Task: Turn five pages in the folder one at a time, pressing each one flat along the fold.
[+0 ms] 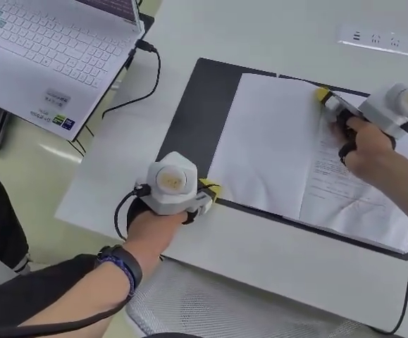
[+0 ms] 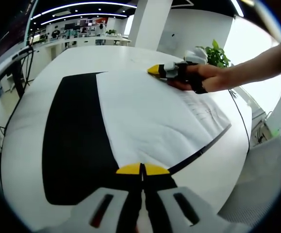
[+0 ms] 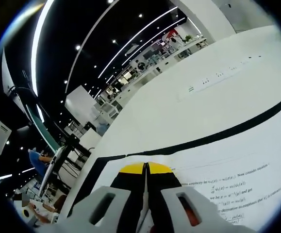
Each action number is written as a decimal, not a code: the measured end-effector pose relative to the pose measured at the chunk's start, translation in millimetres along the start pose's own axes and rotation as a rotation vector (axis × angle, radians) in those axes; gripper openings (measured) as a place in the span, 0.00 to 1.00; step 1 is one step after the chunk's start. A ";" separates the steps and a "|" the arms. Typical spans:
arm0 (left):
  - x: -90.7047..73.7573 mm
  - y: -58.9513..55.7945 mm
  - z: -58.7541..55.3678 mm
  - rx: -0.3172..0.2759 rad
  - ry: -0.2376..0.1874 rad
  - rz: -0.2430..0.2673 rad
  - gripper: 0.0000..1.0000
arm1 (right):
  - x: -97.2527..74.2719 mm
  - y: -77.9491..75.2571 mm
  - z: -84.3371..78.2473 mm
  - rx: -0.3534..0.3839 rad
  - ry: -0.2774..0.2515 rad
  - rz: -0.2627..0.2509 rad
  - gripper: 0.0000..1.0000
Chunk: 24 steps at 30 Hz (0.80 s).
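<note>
Folder (image 1: 204,105) open; left tool (image 2: 142,169) pressed together at page (image 1: 267,141) near edge; right tool (image 3: 145,167) likewise at far edge, arm (image 1: 401,186) outstretched.

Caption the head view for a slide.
Left gripper at near edge of white page, right gripper at fold of open black folder.

At 6 o'clock we see our left hand-held gripper (image 2: 142,169), its yellow-tipped jaws together at the near corner of the white page (image 2: 150,116). The black folder (image 2: 72,145) lies open on the worktop (image 2: 48,73). At 1 o'clock a hand (image 2: 203,78) holds the right hand-held gripper (image 2: 157,70) at the page's far edge.
</note>
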<state>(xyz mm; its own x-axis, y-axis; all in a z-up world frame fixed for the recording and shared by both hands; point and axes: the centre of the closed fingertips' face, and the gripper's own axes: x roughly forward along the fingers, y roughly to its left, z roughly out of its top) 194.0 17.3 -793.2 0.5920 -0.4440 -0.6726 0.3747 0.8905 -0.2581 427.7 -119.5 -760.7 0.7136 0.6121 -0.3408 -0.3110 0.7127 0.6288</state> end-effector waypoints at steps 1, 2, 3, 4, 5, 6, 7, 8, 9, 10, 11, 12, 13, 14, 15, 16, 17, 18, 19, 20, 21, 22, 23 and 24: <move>-0.2 -0.2 0.2 0.000 0.000 -0.001 0.00 | -2.5 0.6 -2.0 0.002 -0.003 0.005 0.00; -0.4 -0.3 0.2 -0.001 0.000 -0.002 0.00 | -5.7 2.6 -4.3 0.010 -0.014 0.017 0.00; -0.4 -0.3 0.3 -0.002 0.000 -0.004 0.00 | -6.7 3.2 -4.9 0.013 -0.017 0.020 0.00; -0.4 -0.3 0.3 -0.002 0.001 -0.006 0.00 | -10.2 6.3 -7.3 0.009 -0.018 0.024 0.00; -0.2 -0.2 0.2 -0.001 0.001 -0.006 0.00 | -11.8 8.8 -8.4 -0.001 -0.018 0.027 0.00; 0.3 0.1 0.0 0.003 0.002 -0.006 0.00 | -13.7 11.6 -10.0 -0.015 -0.014 0.031 0.00; 0.3 0.0 0.1 0.005 0.003 -0.006 0.00 | -14.8 12.7 -10.8 -0.016 -0.011 0.032 0.00; 0.2 0.0 0.1 0.005 0.003 -0.004 0.00 | -15.9 13.1 -11.4 -0.014 -0.009 0.033 0.00; 0.4 0.2 0.1 0.004 0.003 -0.003 0.00 | -17.7 14.1 -12.6 -0.013 -0.008 0.035 0.00; 0.7 0.3 0.0 0.003 0.003 -0.002 0.00 | -18.8 14.9 -13.7 -0.015 -0.007 0.036 0.00; 0.6 0.2 0.2 0.003 0.002 -0.001 0.00 | -20.8 16.1 -15.2 -0.018 -0.005 0.038 0.00; 0.5 0.1 0.3 0.000 0.001 0.000 0.00 | -18.6 10.7 -15.9 -0.015 -0.004 0.039 0.00; 0.4 0.1 0.4 -0.007 0.000 0.000 0.00 | -17.0 5.2 -16.6 -0.013 -0.006 0.042 0.00; 0.1 0.1 0.6 -0.019 -0.002 -0.001 0.00 | -20.3 8.1 -18.4 -0.014 -0.008 0.045 0.00; 0.0 0.1 0.7 -0.021 -0.002 -0.003 0.00 | -23.5 10.6 -20.5 -0.014 -0.010 0.047 0.00; -0.2 -0.1 0.9 -0.022 -0.003 -0.004 0.00 | -26.8 12.8 -23.9 -0.024 -0.013 0.053 0.00; -0.2 -0.2 1.0 -0.019 -0.003 -0.004 0.00 | -29.2 14.2 -26.5 -0.030 -0.012 0.058 0.00; -0.2 -0.3 1.0 -0.013 -0.004 -0.005 0.00 | -25.7 9.1 -25.5 -0.032 -0.010 0.063 0.00; -0.1 -0.4 1.0 -0.009 -0.004 -0.005 0.00 | -25.5 7.5 -25.7 -0.033 -0.010 0.066 0.00; -0.1 -0.5 1.0 -0.007 -0.005 -0.005 0.00 | -29.2 9.0 -29.4 -0.033 -0.009 0.070 0.00; -0.3 -0.6 1.2 -0.009 -0.006 -0.006 0.00 | -31.4 9.9 -31.2 -0.035 -0.009 0.070 0.00; -0.5 -0.7 1.3 -0.014 -0.007 -0.008 0.00 | -35.9 12.9 -34.7 -0.039 -0.008 0.072 0.00; 0.0 -0.1 1.1 -0.020 -0.009 -0.010 0.00 | -38.2 13.6 -36.3 -0.040 -0.009 0.073 0.00; 0.2 0.2 1.1 -0.023 -0.010 -0.011 0.00 | -41.1 14.8 -38.7 -0.038 -0.010 0.074 0.00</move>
<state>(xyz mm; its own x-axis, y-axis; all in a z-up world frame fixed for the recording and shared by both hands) 195.0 17.3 -792.7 0.5950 -0.4546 -0.6629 0.3647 0.8876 -0.2813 369.5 -120.8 -764.4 0.6938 0.6603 -0.2875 -0.3867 0.6783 0.6248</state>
